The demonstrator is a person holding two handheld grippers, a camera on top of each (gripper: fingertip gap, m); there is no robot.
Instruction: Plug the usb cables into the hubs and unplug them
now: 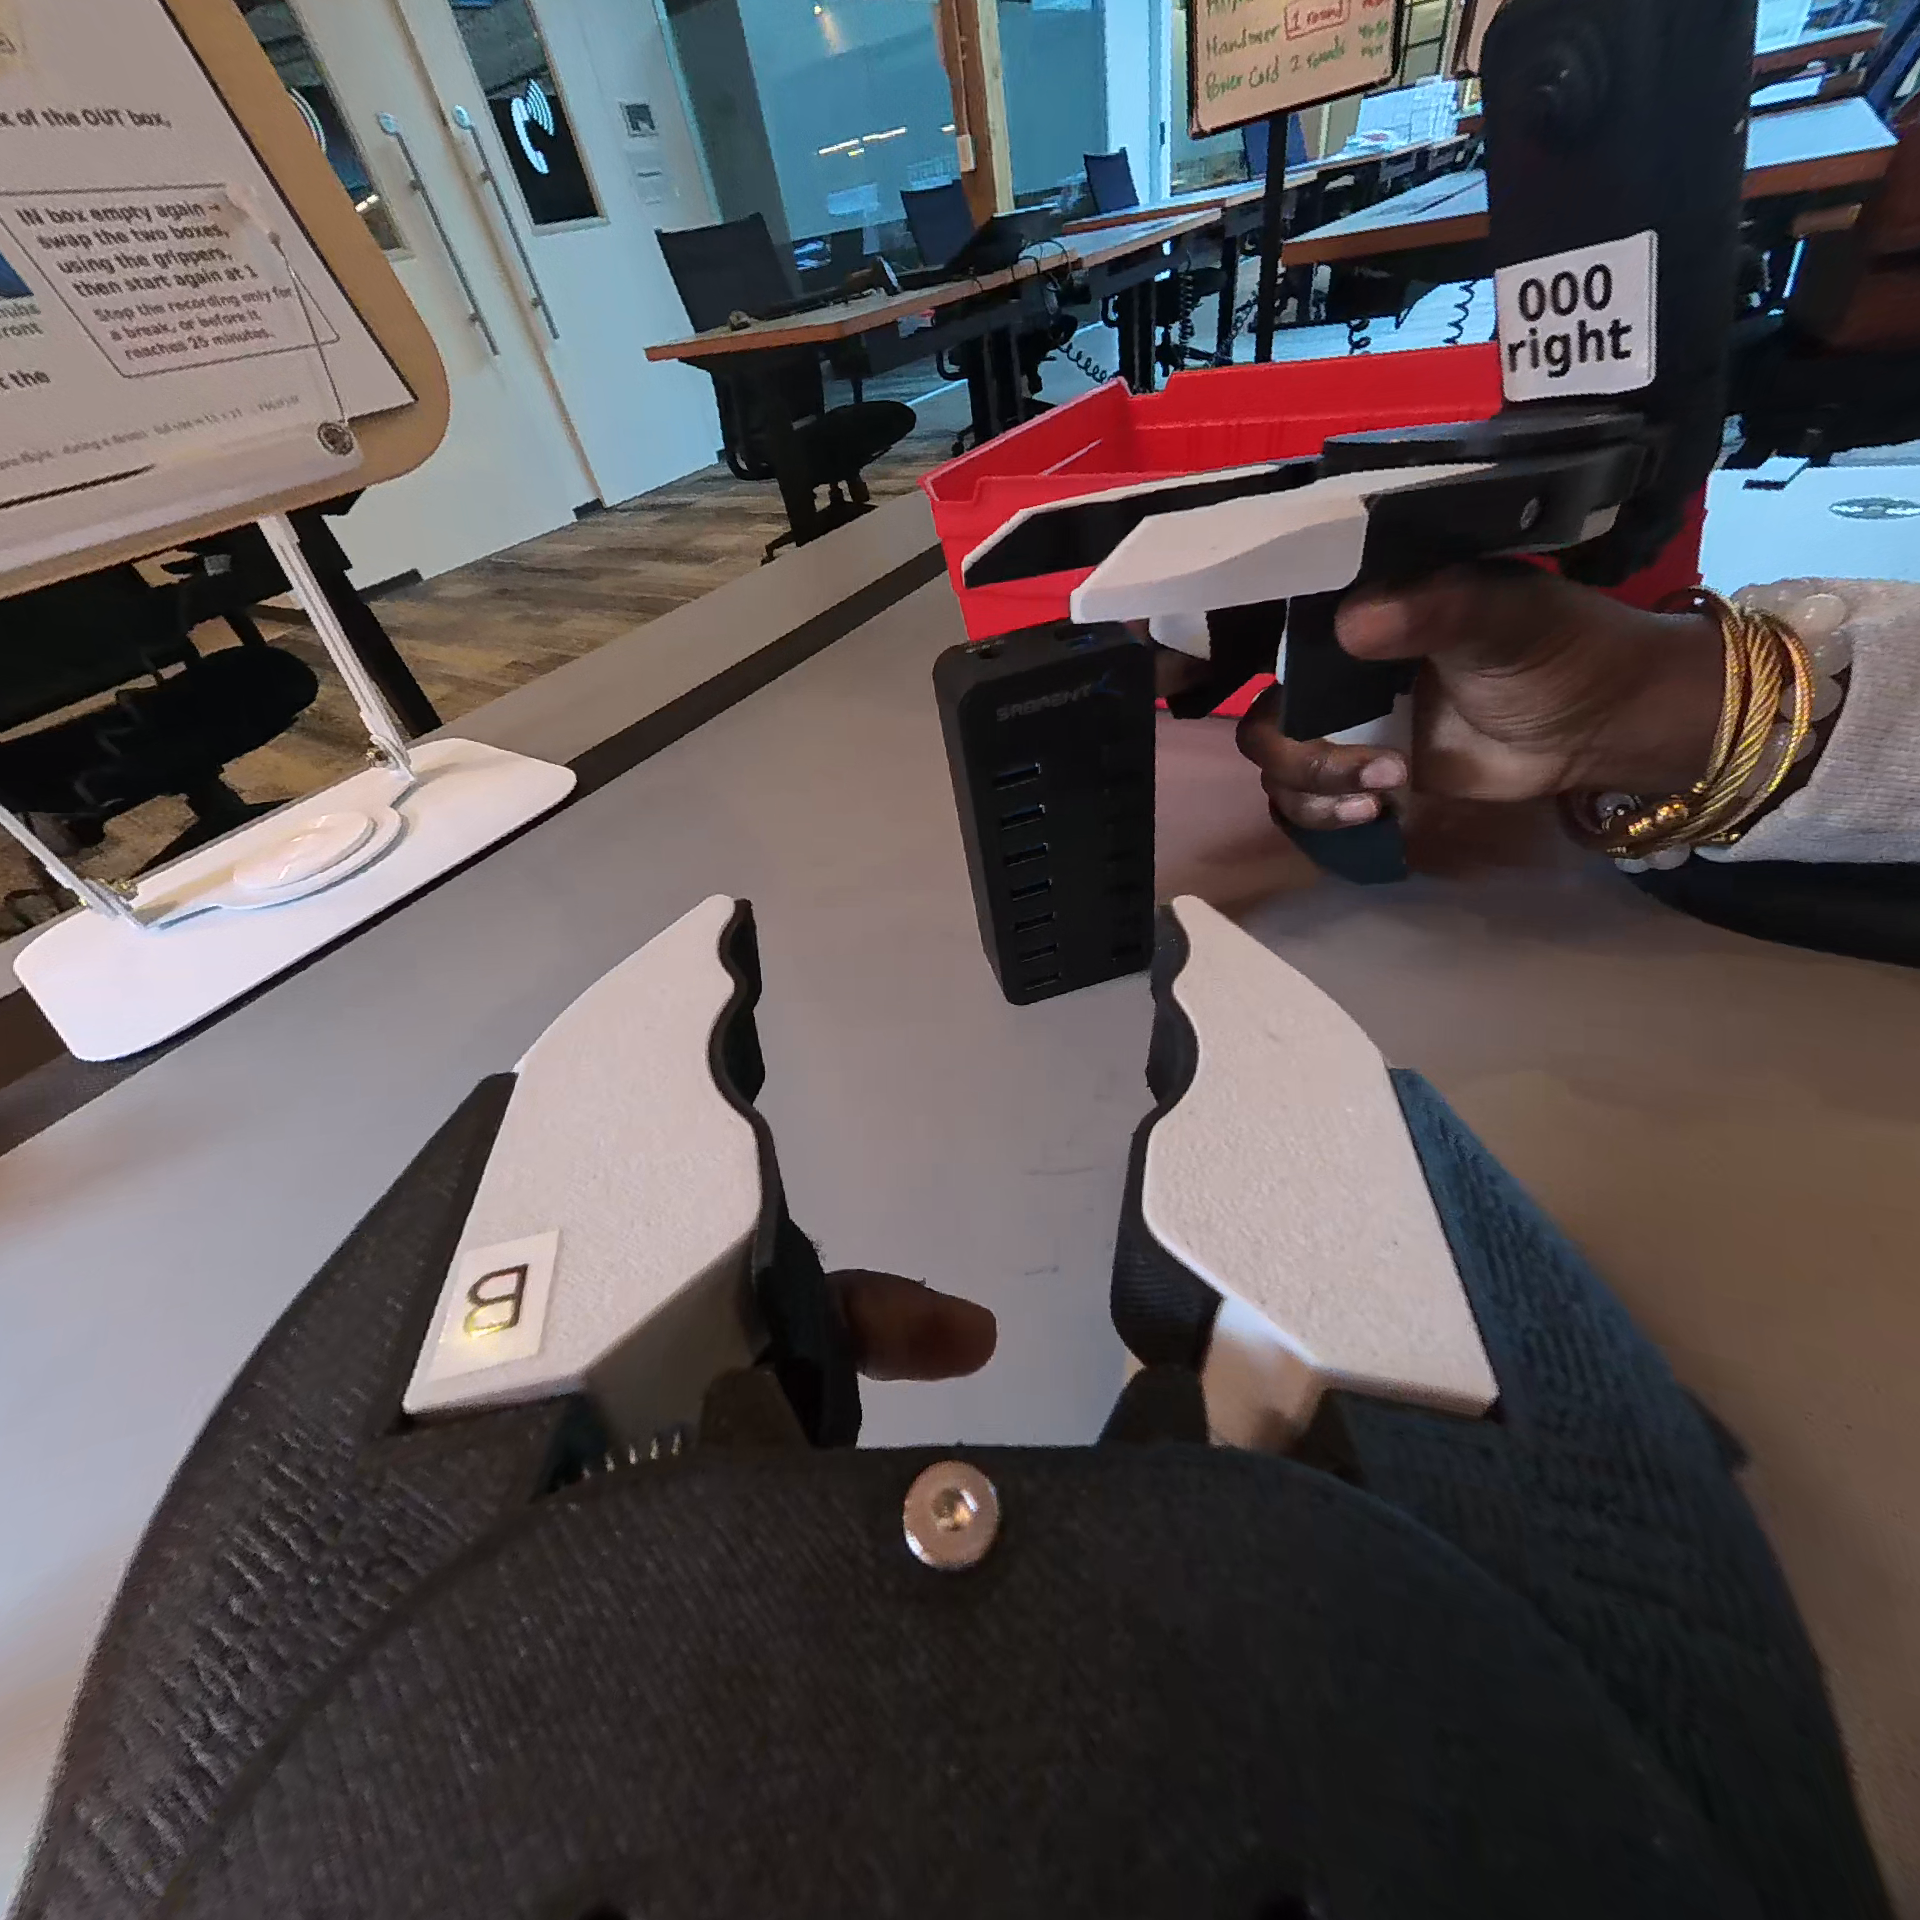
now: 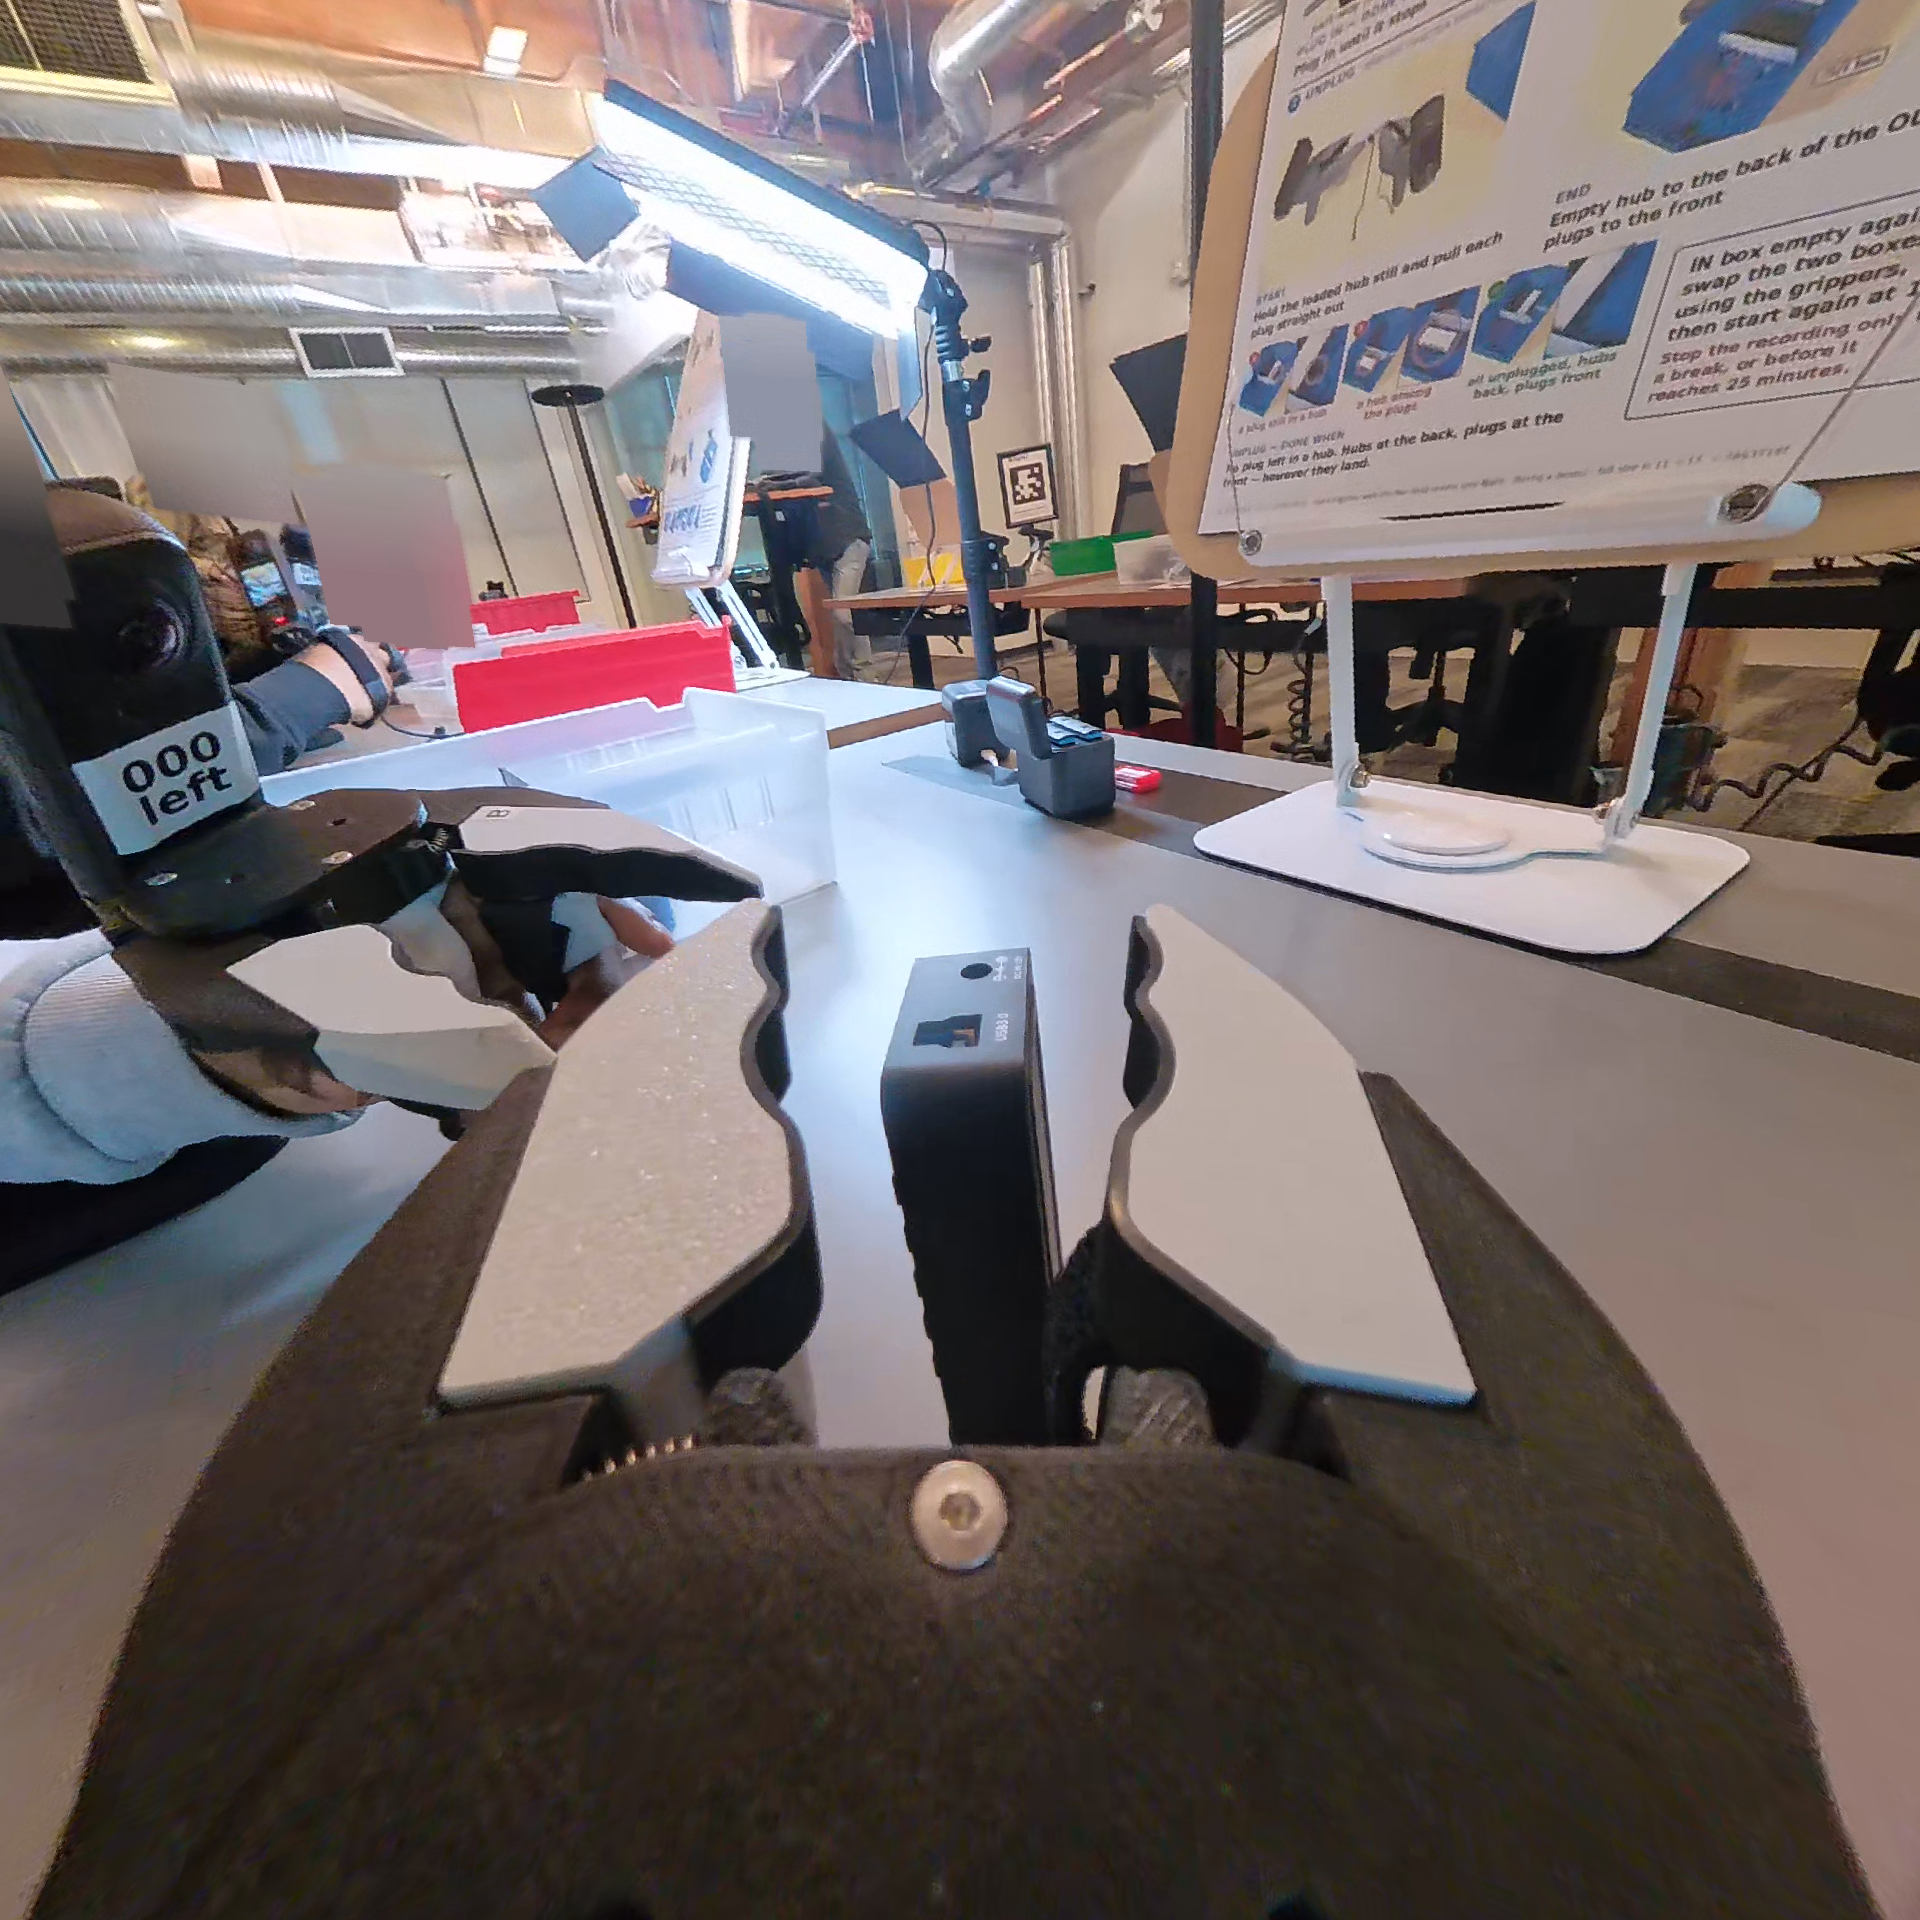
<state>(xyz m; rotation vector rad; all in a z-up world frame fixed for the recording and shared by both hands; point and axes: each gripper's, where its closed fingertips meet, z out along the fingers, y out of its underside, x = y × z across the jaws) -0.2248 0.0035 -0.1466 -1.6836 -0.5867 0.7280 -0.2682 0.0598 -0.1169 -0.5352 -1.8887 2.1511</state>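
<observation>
Where it lies flat, black hub [image 1: 1055, 821] shows ports.

Right tool [image 2: 951, 935], its white-faced black fingers spread wide, straddles the slim black rectangular USB hub [image 2: 966, 1132] standing on edge on the grey bench [image 2: 1558, 1195], without gripping it, while the left tool [image 2: 634, 966] hangs just beside, also spread.

One black USB hub [image 1: 1055, 821] lies on the grey table [image 1: 727, 1039], with two grippers — left [image 1: 951, 961] and right [image 2: 951, 977] — one red bin [image 1: 1049, 488], two clear bins [image 2: 707, 779] and one instruction stand [image 2: 1475, 852].
</observation>
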